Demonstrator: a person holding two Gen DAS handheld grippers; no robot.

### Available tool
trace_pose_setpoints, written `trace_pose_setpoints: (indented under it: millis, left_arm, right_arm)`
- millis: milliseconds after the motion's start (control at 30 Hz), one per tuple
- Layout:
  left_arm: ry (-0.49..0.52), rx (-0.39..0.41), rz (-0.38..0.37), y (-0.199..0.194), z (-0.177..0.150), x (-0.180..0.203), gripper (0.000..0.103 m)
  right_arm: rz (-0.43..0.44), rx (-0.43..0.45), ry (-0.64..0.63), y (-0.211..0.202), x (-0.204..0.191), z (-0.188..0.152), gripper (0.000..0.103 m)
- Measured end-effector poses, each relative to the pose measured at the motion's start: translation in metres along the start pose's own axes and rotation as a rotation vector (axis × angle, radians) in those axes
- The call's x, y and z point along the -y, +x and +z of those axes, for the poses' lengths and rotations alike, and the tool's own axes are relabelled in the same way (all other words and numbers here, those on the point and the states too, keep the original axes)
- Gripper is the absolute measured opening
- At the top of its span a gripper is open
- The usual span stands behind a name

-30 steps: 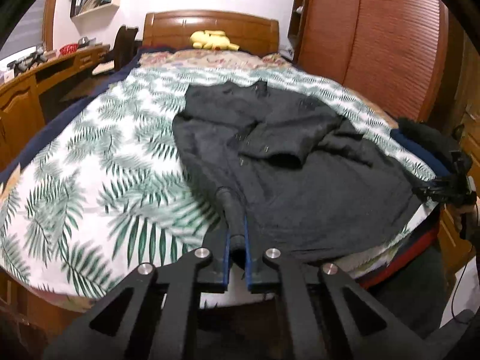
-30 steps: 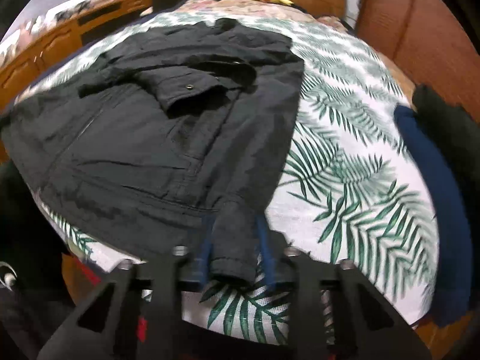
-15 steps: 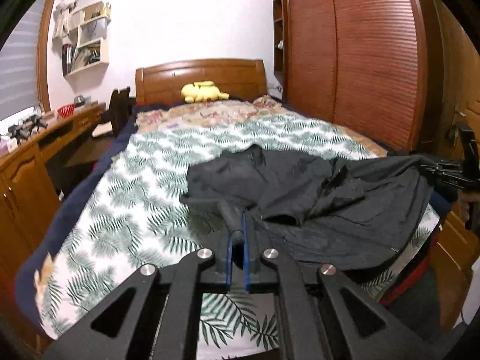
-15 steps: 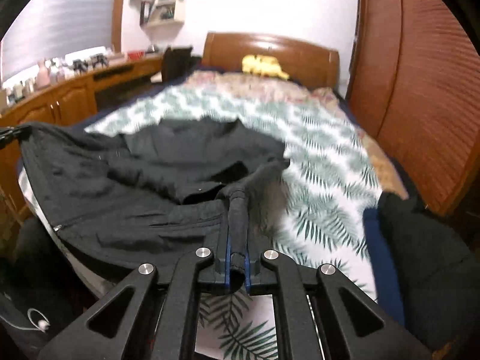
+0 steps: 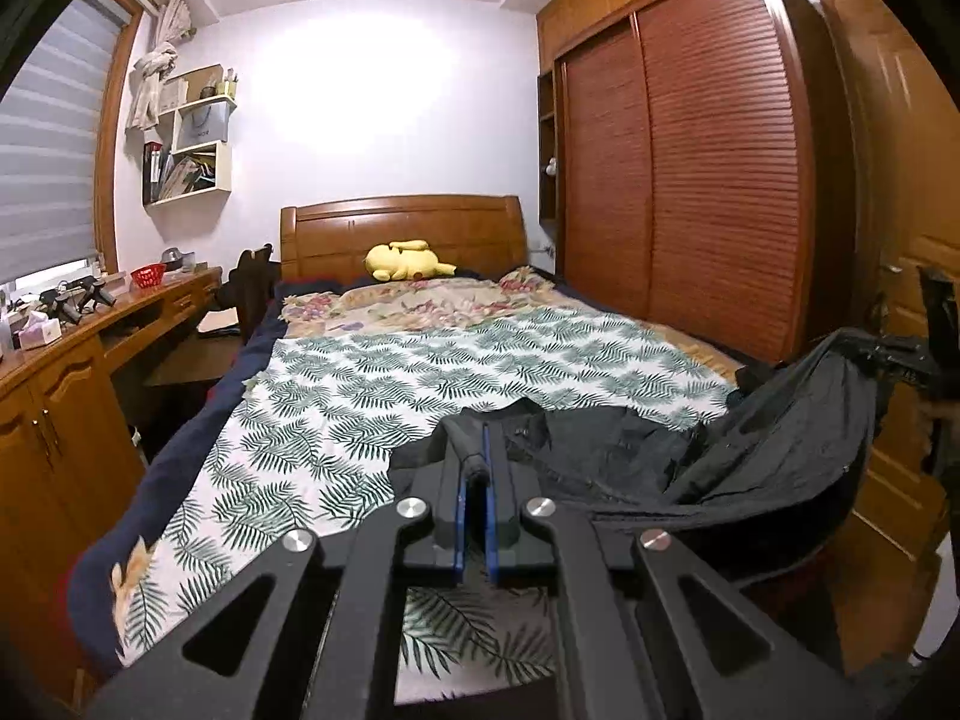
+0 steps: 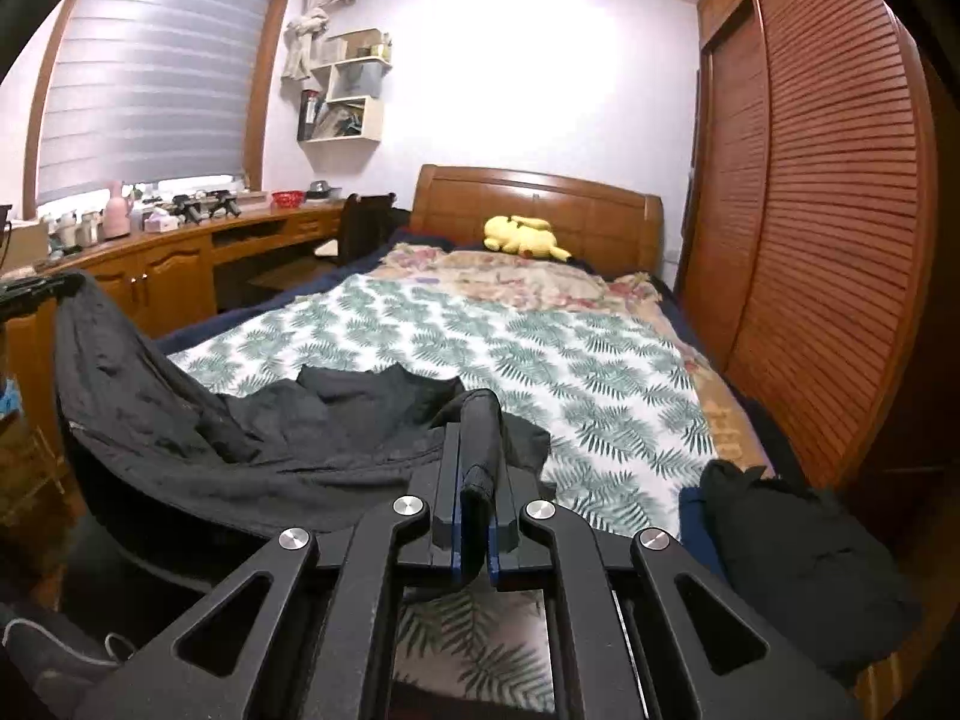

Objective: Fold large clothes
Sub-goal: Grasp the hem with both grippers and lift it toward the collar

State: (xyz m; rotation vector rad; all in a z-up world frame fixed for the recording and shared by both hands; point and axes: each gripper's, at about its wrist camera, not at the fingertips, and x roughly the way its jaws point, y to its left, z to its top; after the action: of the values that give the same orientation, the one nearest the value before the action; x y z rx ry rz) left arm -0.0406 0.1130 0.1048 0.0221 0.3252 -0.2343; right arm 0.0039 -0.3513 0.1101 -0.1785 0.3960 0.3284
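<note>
A large black jacket (image 5: 738, 468) hangs in a sagging span above the near end of the bed (image 5: 420, 372), lifted by its lower hem at two corners. My left gripper (image 5: 475, 468) is shut on one hem corner, a fold of black cloth pinched between its blue pads. My right gripper (image 6: 477, 480) is shut on the other hem corner of the jacket (image 6: 198, 420). Each gripper shows at the far edge of the other's view, the right gripper (image 5: 912, 360) and the left gripper (image 6: 30, 288). The collar end still rests crumpled on the leaf-print bedspread.
A yellow plush toy (image 5: 408, 261) lies by the wooden headboard. A wooden desk (image 5: 78, 348) with clutter runs along the left. A slatted wardrobe (image 5: 690, 180) stands on the right. A dark pile of clothes (image 6: 792, 564) sits on the bed's near right corner.
Both grippers have risen well above the bed with the hem corners, and the jacket went from lying flat to hanging between them. The right jaws closed fully on the cloth.
</note>
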Motion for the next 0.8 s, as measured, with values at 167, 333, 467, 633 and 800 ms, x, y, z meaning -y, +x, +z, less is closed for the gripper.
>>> trace_pose_setpoints:
  millis: [167, 333, 467, 633, 800]
  left_arm:
    - [-0.034, -0.027, 0.001, -0.002, -0.025, -0.002, 0.002]
    - [-0.081, -0.080, 0.001, 0.017, -0.046, -0.011, 0.002]
    - [-0.092, -0.098, 0.003, 0.025, -0.054, -0.012, 0.002]
    - [-0.090, -0.110, 0.001, 0.030, -0.055, -0.011, 0.002]
    - [-0.087, -0.125, 0.000, 0.045, -0.060, -0.013, 0.002]
  right_arm:
    - [0.033, -0.039, 0.023, 0.003, -0.001, -0.019, 0.002]
    - [0.054, -0.078, 0.073, 0.018, 0.000, -0.037, 0.002]
    - [0.071, -0.104, 0.106, 0.031, 0.005, -0.049, 0.003]
    - [0.066, -0.134, 0.108, 0.039, 0.003, -0.060, 0.003]
    - [0.069, -0.173, 0.092, 0.055, 0.002, -0.066, 0.003]
